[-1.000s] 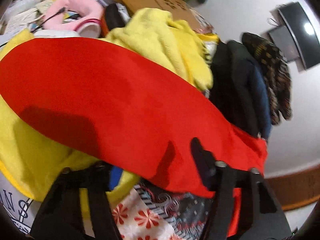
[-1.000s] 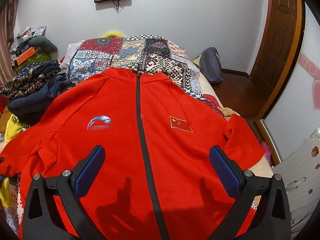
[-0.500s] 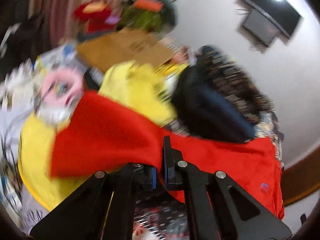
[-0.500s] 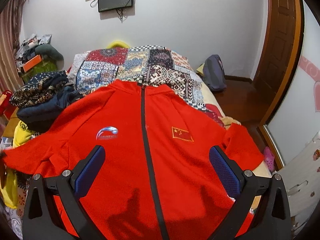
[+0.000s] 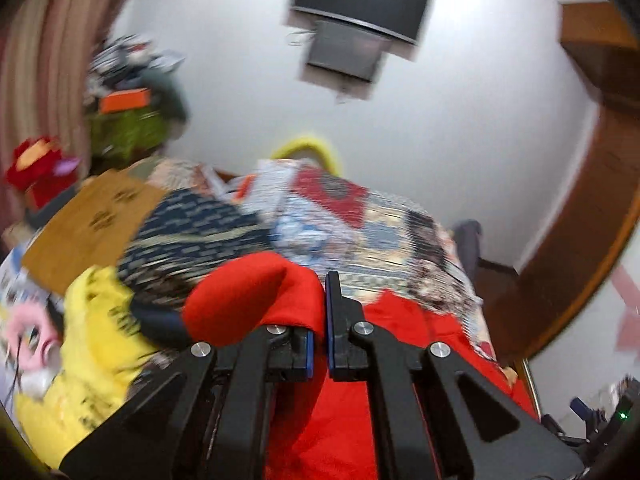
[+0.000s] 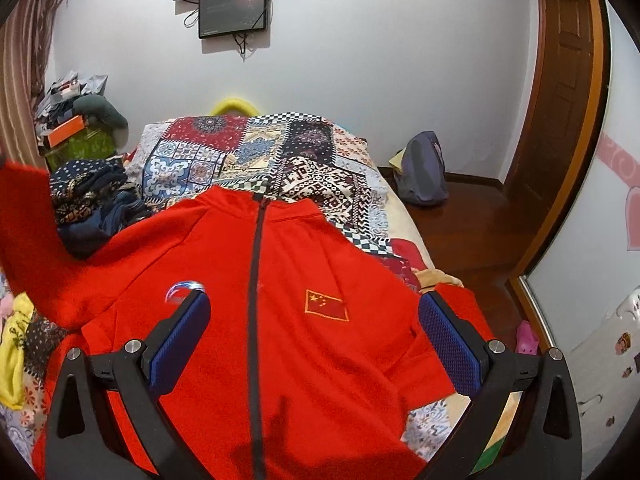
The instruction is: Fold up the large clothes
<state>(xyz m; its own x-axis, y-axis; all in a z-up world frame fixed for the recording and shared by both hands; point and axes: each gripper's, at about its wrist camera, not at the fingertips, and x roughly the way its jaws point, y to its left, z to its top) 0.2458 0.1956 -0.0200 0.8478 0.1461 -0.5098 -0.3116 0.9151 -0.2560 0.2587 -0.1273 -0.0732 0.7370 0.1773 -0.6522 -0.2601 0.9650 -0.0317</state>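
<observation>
Currently, left gripper point(image 5: 320, 312) pinches the jacket point(image 6: 280, 300) sleeve point(image 5: 256, 296), raised above the bed point(image 6: 256, 148); right gripper point(image 6: 316, 320) hovers spread over the jacket chest.

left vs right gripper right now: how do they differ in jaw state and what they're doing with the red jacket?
1. The left gripper is shut on the sleeve of the red jacket; the right gripper stands wide open, holding nothing.
2. The left one holds the sleeve raised off the bed; the right one hovers over the jacket's flat front.
Shared: black frames, blue pads.
</observation>
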